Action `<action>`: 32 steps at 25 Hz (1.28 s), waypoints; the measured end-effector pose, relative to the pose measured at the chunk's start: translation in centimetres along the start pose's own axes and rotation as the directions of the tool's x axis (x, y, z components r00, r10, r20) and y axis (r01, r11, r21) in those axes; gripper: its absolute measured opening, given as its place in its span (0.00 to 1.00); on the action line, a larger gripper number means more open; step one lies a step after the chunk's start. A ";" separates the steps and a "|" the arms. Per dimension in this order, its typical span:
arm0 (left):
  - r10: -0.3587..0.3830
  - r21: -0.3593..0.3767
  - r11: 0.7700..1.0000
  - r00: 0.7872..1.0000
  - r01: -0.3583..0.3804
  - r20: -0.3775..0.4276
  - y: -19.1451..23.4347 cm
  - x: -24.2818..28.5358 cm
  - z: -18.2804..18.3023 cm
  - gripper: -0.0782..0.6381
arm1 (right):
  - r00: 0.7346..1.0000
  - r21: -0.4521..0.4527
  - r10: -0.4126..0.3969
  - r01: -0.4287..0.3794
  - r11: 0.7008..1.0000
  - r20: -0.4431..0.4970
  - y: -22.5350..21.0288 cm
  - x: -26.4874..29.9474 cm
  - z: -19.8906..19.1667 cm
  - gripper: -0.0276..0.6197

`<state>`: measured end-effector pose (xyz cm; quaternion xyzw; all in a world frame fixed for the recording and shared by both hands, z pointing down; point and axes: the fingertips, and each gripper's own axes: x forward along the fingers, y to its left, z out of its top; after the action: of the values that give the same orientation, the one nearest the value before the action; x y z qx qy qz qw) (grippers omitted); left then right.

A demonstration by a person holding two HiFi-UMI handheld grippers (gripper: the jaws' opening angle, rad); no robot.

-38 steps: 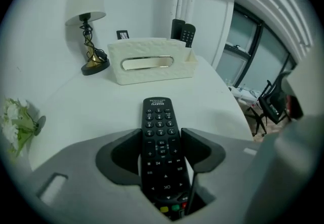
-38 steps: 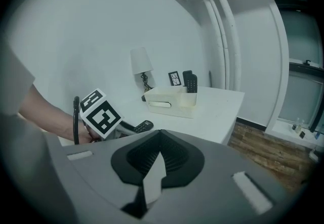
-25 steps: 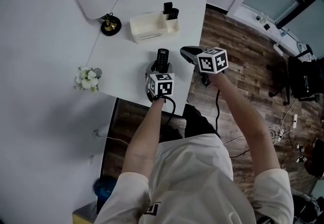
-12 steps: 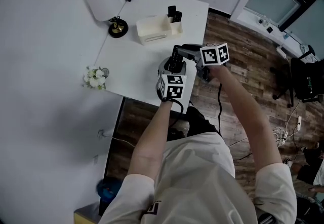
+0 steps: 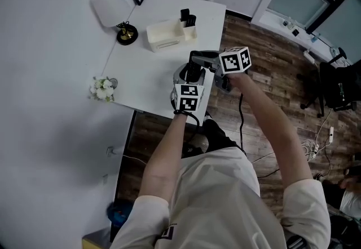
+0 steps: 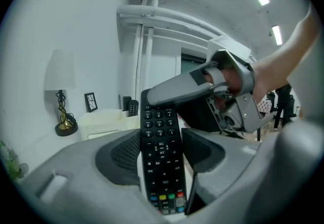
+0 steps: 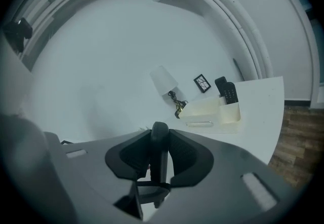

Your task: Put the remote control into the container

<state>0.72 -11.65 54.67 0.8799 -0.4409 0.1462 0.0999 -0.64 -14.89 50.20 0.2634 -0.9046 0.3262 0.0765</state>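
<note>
1. The remote control (image 6: 162, 116) is off the worktop (image 5: 146, 81). It is held in the air at the centre of the head view, above the worktop's lower right edge.
2. The left gripper (image 6: 160, 146) is clamped on it. Its pads press the two long sides of the lower half, and the buttons face that gripper's camera.
3. The right gripper (image 7: 159, 151) reaches in from the right of the head view and has the remote control's top end between its jaws. They have just been closing. In the right gripper view the pads sit against both sides of the thin, edge-on body, so this gripper looks clamped on it too.
4. The container (image 5: 164, 35), a cream box, stands on the worktop towards the upper middle of the head view, well apart from the remote control. Its small end compartment holds two other remotes (image 5: 188, 16) standing upright. How full the long compartment is I cannot tell.
5. Done, as I judge it, is the pick-up. The remote control is lifted and both grippers share it, which reads as a hand-over or a re-grip.
6. Most of the task is left. One gripper must let go, and the other must carry the remote control up the frame to the container, lower it in and release it.
7. The lamp (image 5: 110, 3) at the upper left and the flowers (image 5: 100, 88) at the left edge stand off that path.
</note>
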 end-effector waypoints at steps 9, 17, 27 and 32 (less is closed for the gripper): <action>-0.006 0.004 1.000 0.998 0.006 -0.056 1.4 -0.9 -0.1 0.46 | 0.989 -0.149 -0.148 0.147 0.978 0.005 -1.3 -1.1 1.0 0.20; 0.164 -0.004 0.986 0.980 -0.166 -0.112 8.3 -2.1 0.3 0.12 | 0.976 -0.107 -0.190 0.201 0.974 0.107 -1.8 -3.1 1.4 0.20; 0.070 -0.068 0.995 0.994 -0.076 -0.084 9.9 -0.6 -1.6 0.12 | 0.974 -0.176 -0.206 0.220 0.959 0.095 -1.0 -3.0 -2.0 0.20; 0.077 -0.053 0.995 0.990 -0.084 -0.117 9.8 0.6 -1.9 0.12 | 0.964 -0.149 -0.252 0.262 0.954 0.085 -2.2 -3.4 -3.1 0.20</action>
<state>-7.15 -17.30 57.14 0.8483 -0.4736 0.1877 0.1443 3.36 -12.93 52.73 0.3822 -0.8878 0.2316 0.1097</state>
